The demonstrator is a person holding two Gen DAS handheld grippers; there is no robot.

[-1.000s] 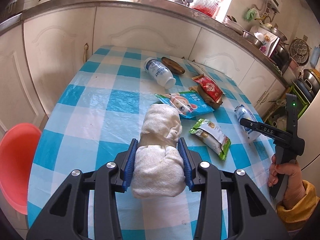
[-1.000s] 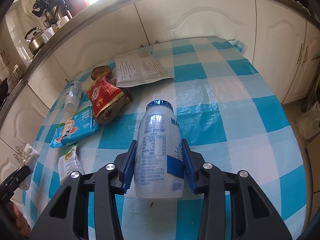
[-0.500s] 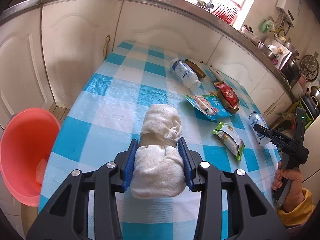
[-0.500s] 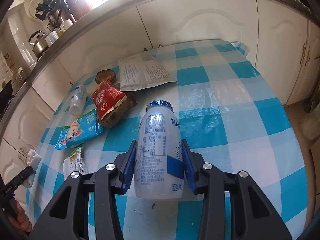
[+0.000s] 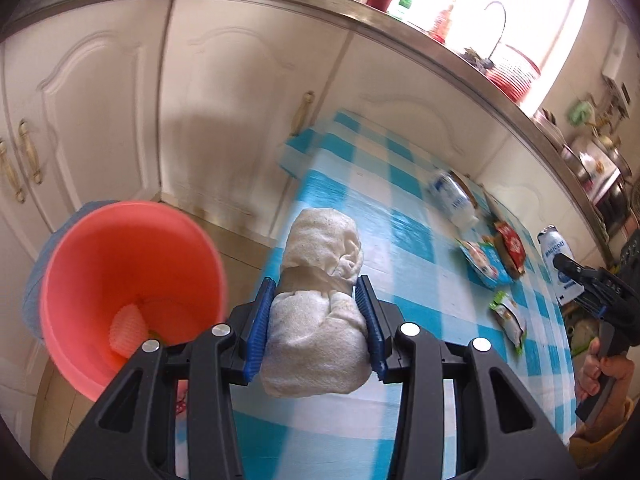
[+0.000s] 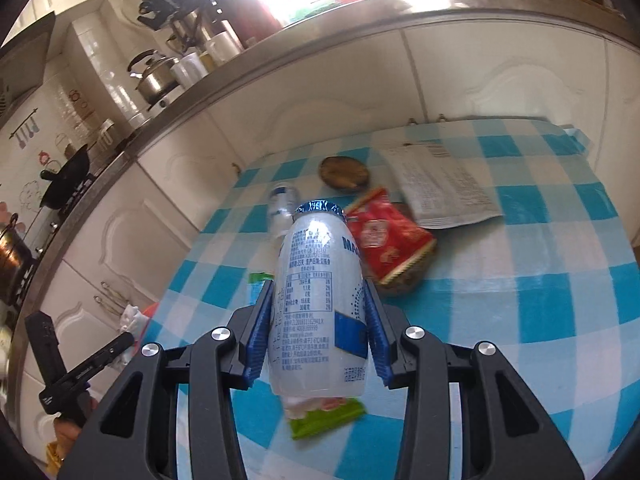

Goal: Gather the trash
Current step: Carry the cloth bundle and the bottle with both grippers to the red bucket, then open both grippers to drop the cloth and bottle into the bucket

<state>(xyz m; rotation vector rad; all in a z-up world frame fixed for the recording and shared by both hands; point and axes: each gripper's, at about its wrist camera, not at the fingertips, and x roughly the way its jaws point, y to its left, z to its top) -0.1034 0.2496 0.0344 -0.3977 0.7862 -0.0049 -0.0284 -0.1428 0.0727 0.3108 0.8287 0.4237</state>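
A small kitchen with white cupboards surrounds a table (image 5: 404,236) under a blue-and-white checked cloth; an orange bin (image 5: 120,280) stands on the floor just off its left end. The left gripper (image 5: 316,316) clenches a wad of white paper towel (image 5: 320,296), blue pads pressed into its sides, and holds it above the table's edge near the bin's rim. The right gripper (image 6: 318,324) grips a white drink bottle (image 6: 320,296) by its body, cap pointing away, lifted above the table over a green wrapper (image 6: 324,420).

To drop the wad cleanly, carry it until it hangs fully over the bin's mouth, not the rim, then tip the fingers down before letting go; soft paper may cling to the pads, so open wide. The bottle should probably wait well clear of the left arm, then follow the same path. Left on the table are another bottle (image 6: 282,204), a red packet (image 6: 388,244), a blue packet (image 5: 486,260), a printed sheet (image 6: 444,188) and a brown lid-like disc (image 6: 344,172).
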